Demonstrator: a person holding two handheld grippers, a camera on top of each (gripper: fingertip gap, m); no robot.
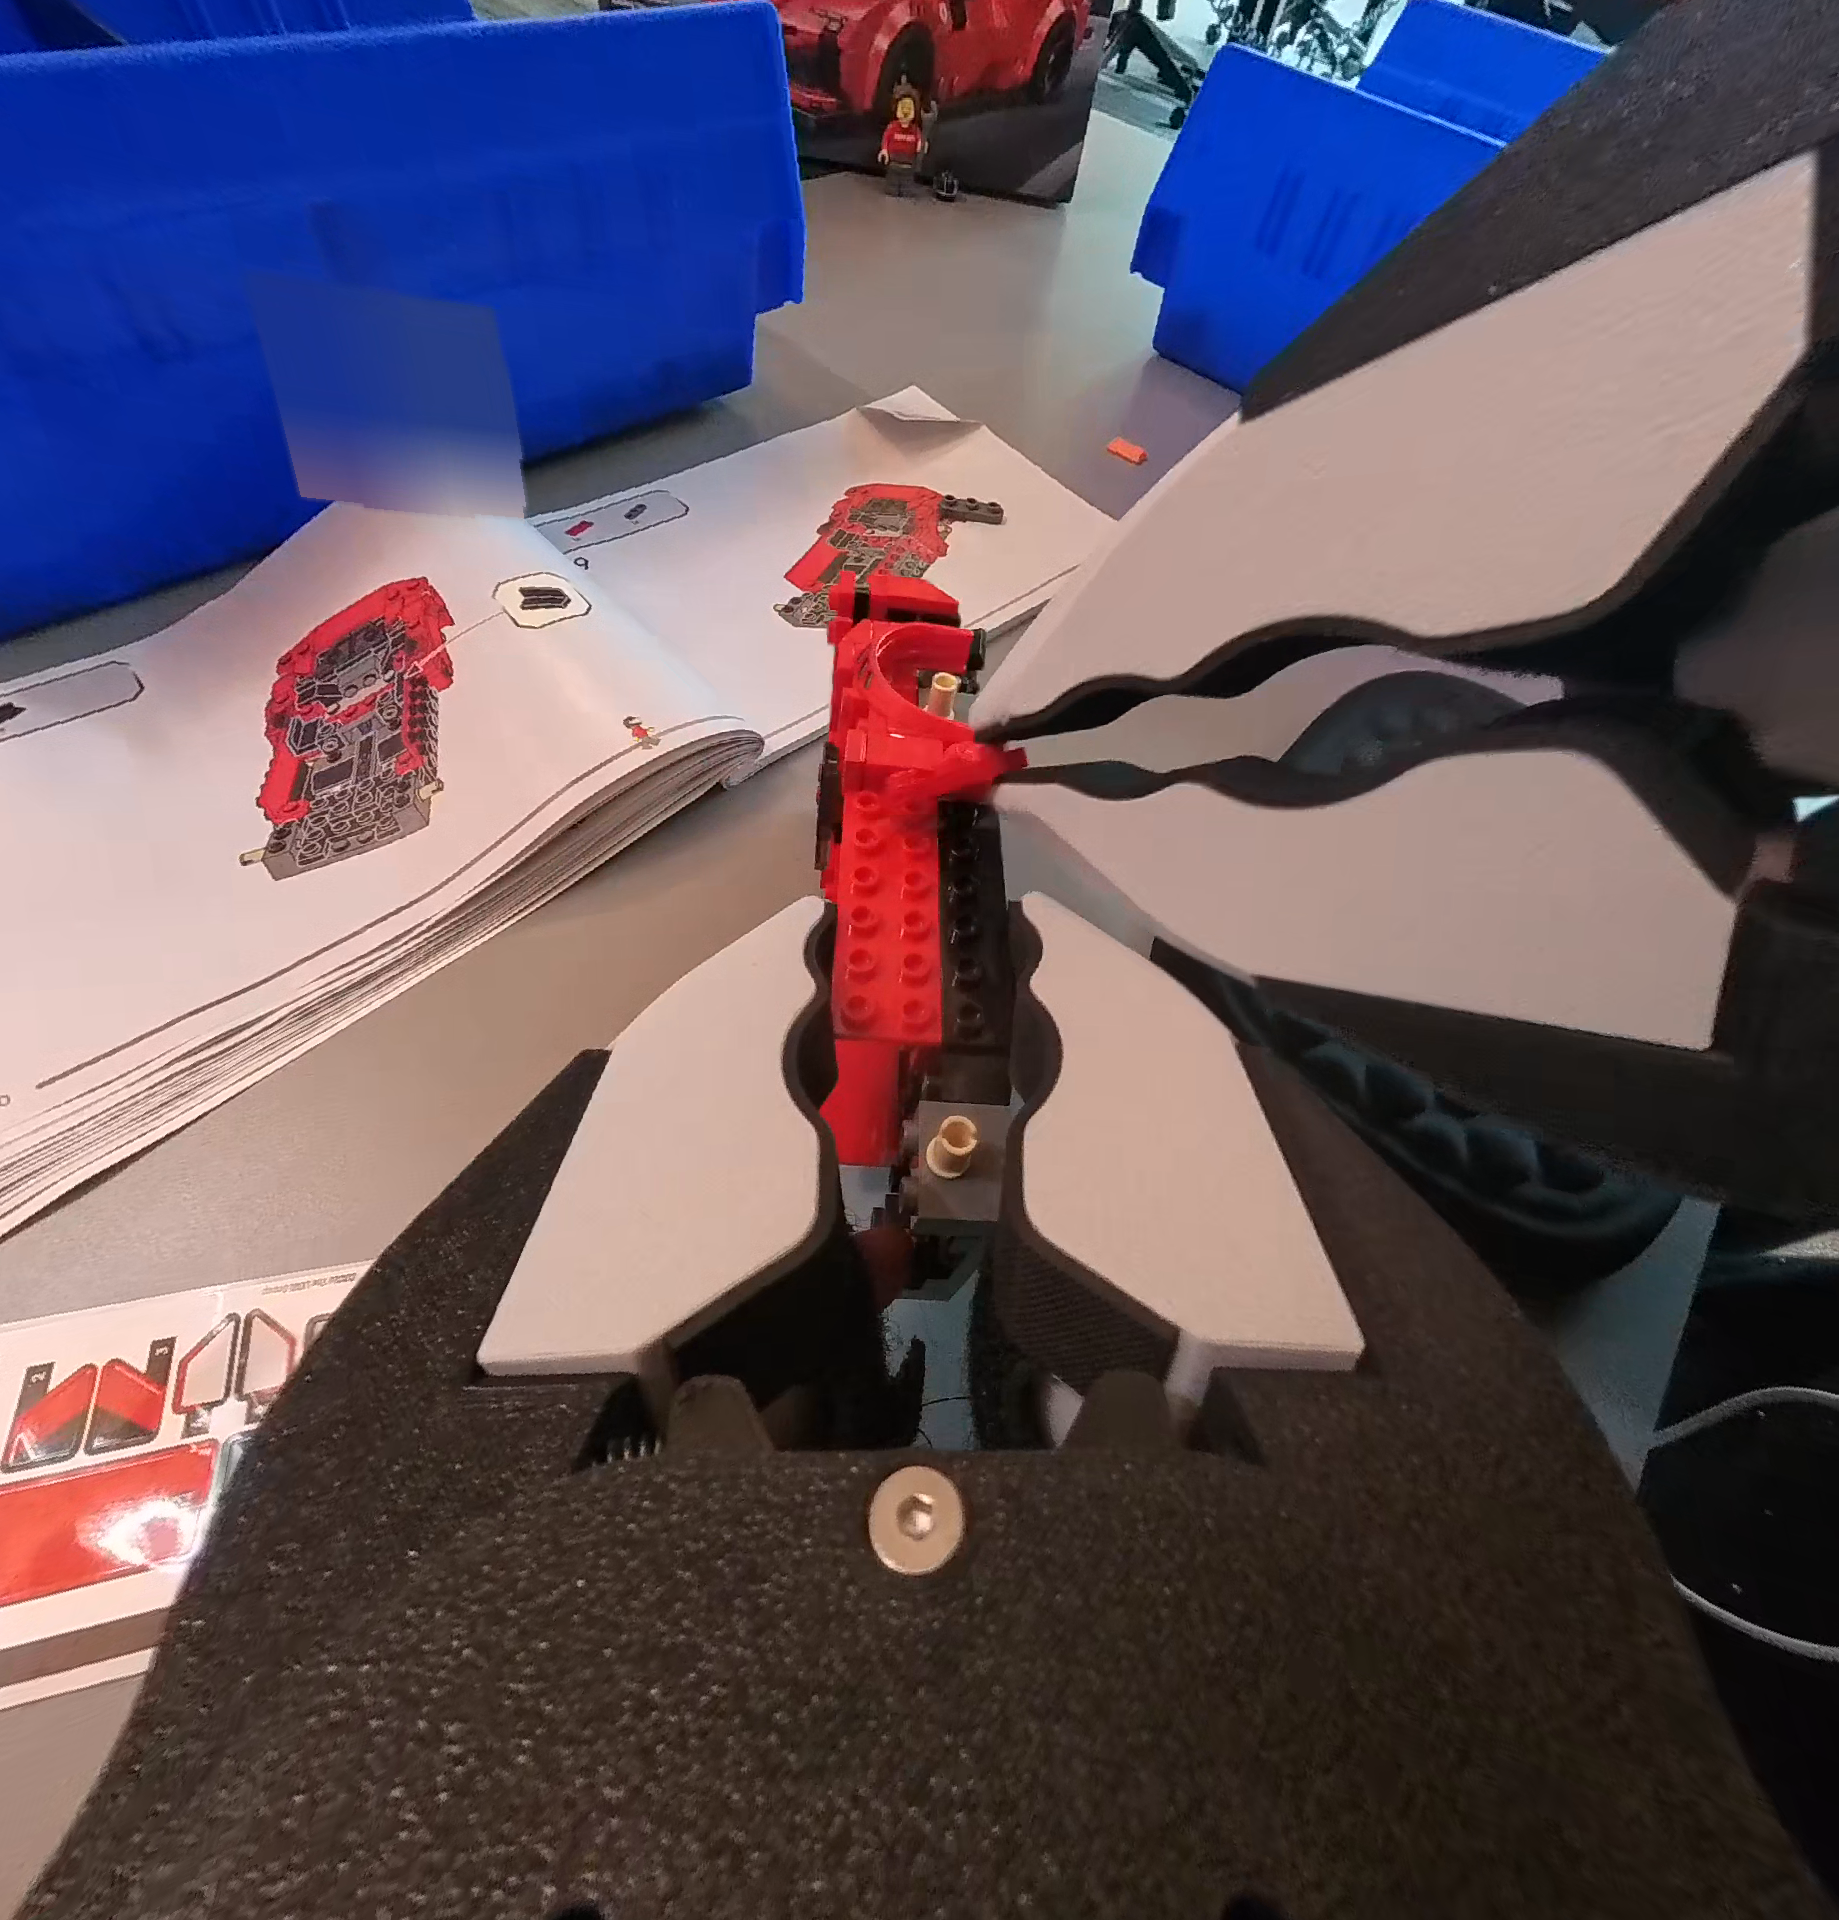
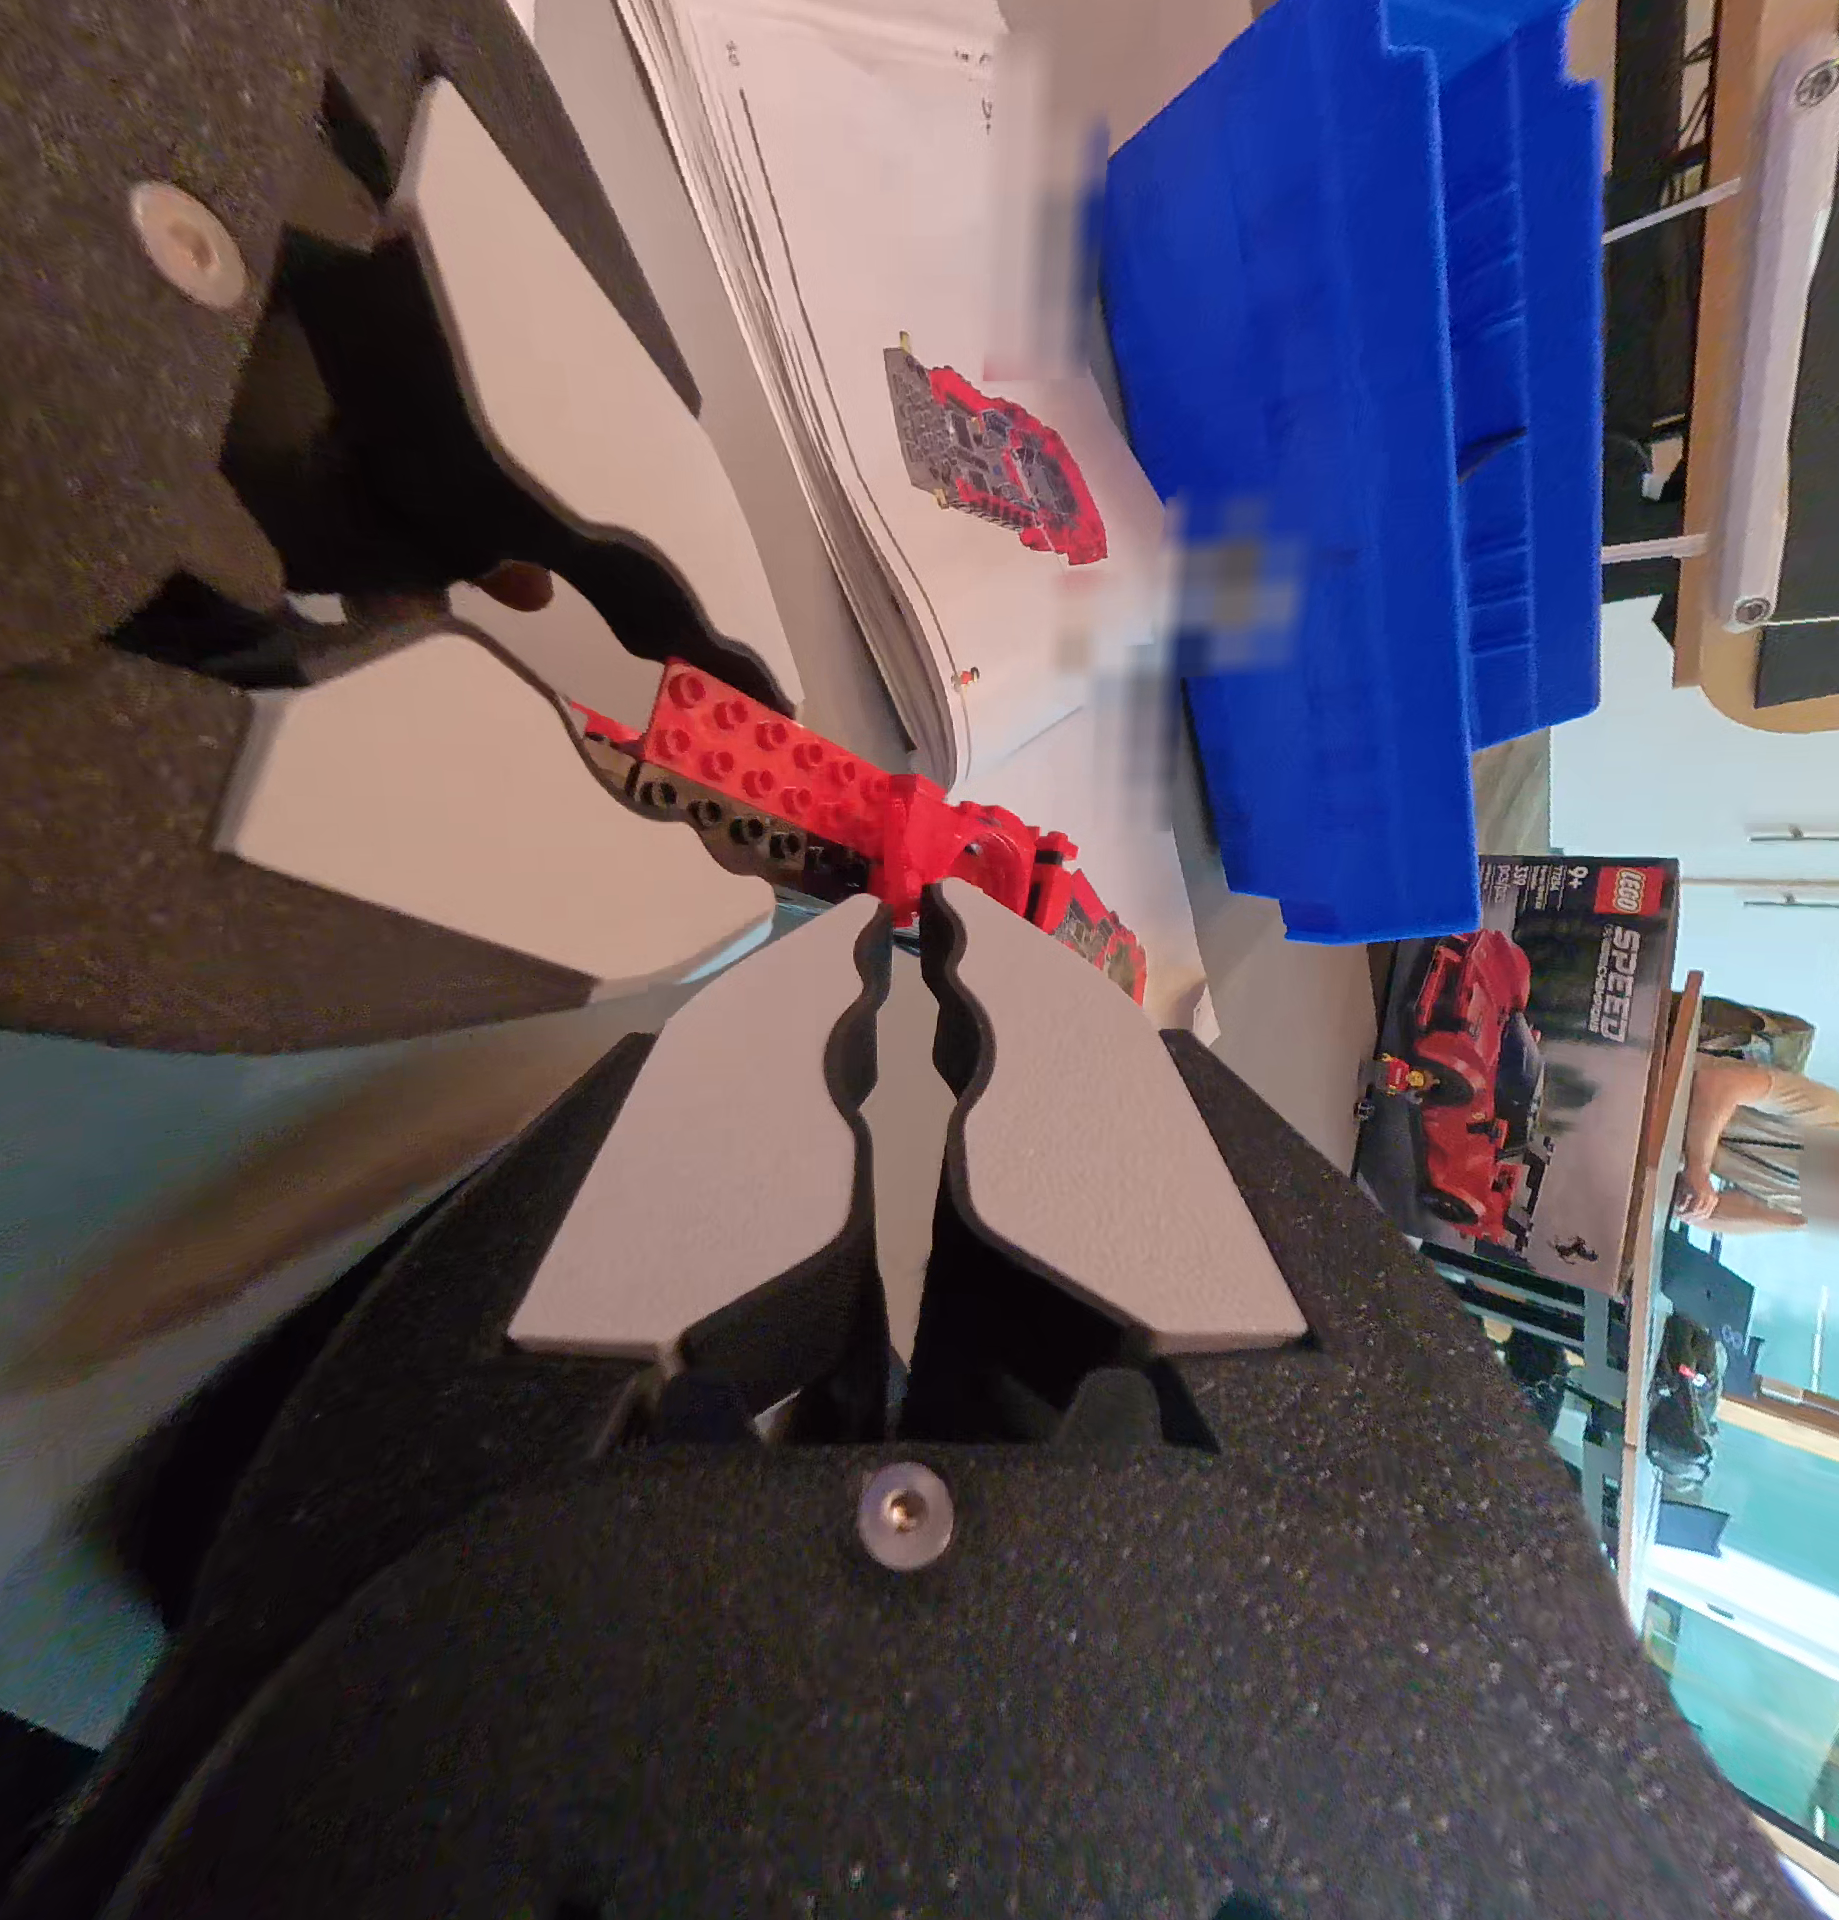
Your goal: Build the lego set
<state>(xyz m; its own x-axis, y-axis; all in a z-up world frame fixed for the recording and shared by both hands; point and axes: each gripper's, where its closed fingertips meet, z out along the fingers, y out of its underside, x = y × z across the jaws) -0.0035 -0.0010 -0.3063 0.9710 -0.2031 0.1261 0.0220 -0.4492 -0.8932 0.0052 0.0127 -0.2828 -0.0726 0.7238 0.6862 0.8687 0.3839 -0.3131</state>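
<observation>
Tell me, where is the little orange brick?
In the left wrist view, the orange brick lies alone on the grey table, just beyond the open booklet's far corner.

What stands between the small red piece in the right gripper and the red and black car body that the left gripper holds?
Nothing visible. The right gripper pinches the small red piece, already touching the red and black car body clamped in the left gripper.

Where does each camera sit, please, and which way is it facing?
Left wrist view: on the left tongs, looking along their fingers over the car build they clamp, toward the manual and blue bins; the right tongs enter from the right.
Right wrist view: on the right tongs, rolled sideways, pinching a red piece on the build; left tongs upper left.
Shared: build, both tongs, manual, bins, set box.
</observation>
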